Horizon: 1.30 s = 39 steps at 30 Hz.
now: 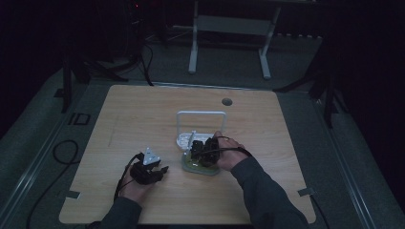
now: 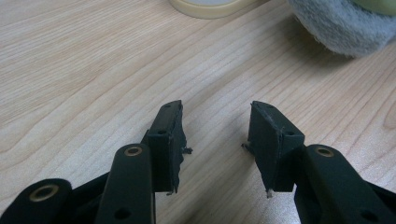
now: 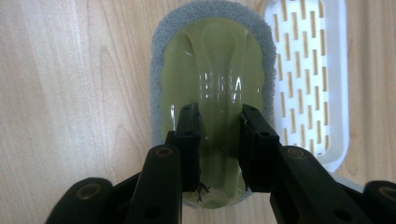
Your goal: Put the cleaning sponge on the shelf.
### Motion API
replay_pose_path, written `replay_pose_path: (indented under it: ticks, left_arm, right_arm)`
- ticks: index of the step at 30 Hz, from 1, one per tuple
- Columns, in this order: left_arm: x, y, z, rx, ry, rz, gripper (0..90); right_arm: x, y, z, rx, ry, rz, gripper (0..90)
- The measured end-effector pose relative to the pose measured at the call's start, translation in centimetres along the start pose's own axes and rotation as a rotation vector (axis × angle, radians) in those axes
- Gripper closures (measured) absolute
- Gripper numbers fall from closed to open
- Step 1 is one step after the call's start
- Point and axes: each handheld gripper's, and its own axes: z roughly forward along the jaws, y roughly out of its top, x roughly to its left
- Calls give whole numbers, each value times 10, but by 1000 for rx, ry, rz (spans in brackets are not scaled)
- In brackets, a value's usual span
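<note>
Right tongs [image 3: 218,122] clamp the green handle of a grey scrubbing sponge [image 3: 212,70] at centre frame, just left of the white slotted tray [image 3: 334,93], apparently gripped for lifting next; left tongs [image 2: 215,135] wait apart above bare surface [image 2: 70,70]

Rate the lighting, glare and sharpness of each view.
High view: dim and underexposed, room nearly black, the pale wooden table muted. Left gripper view: bright and even, wood grain crisp, the grey fuzzy sponge edge soft at the corner. Right gripper view: well lit, white glare streaks on the glossy olive-green sponge handle clamped by the right gripper; white slotted tray sharp.
</note>
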Motion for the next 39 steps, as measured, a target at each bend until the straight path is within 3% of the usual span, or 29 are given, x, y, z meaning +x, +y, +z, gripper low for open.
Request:
replay_pose_path:
  ticks: [14, 39]
  left_arm:
    - [0, 0, 0, 0, 0, 0, 554]
    - [0, 0, 0, -1, -2, 0, 553]
  right_arm:
    - [-3, -3, -1, 3, -36, -29, 715]
    - [-14, -1, -7, -13, -88, -38, 716]
